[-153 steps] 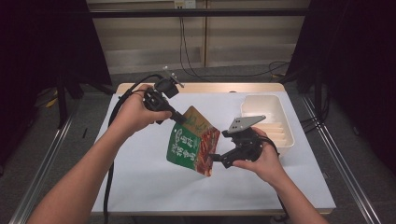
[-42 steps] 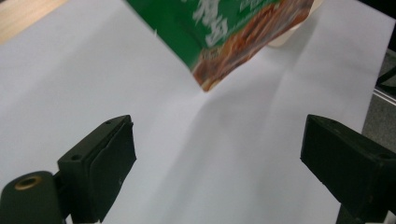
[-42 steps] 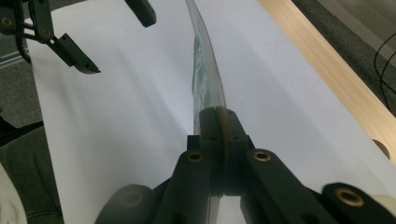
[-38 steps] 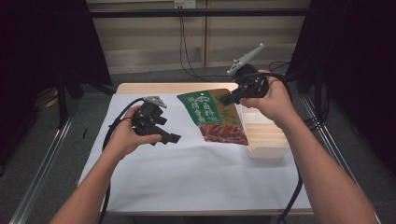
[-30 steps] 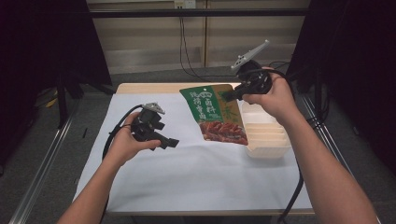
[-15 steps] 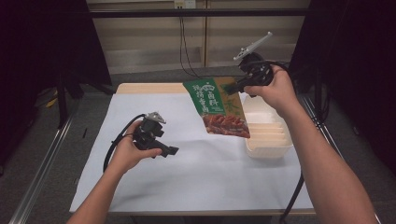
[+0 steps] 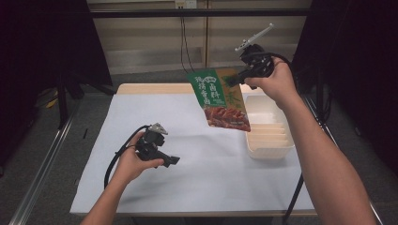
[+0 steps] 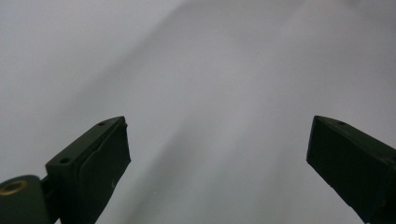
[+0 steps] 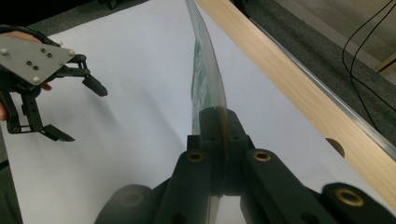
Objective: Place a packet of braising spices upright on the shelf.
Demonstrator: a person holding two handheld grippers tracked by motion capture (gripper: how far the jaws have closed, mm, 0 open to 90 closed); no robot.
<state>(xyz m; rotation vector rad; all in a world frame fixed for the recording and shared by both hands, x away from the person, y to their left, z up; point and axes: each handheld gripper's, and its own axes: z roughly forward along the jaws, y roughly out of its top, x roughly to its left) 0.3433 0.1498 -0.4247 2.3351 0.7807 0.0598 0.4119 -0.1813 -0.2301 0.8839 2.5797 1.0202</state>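
The white-covered surface (image 7: 197, 187) is carrying a white tray (image 7: 270, 140) at its right edge. A green and red pouch (image 7: 220, 101) is hanging in the air above the far right part of the surface, beside the tray's far end. The right tongs (image 7: 237, 79) are clamping its upper edge. The left tongs (image 7: 174, 160) are hovering apart over the surface's middle left, gripping nothing.

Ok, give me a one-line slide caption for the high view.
Right gripper lifts a green snack pouch over the white tray; left gripper waits open above the table.
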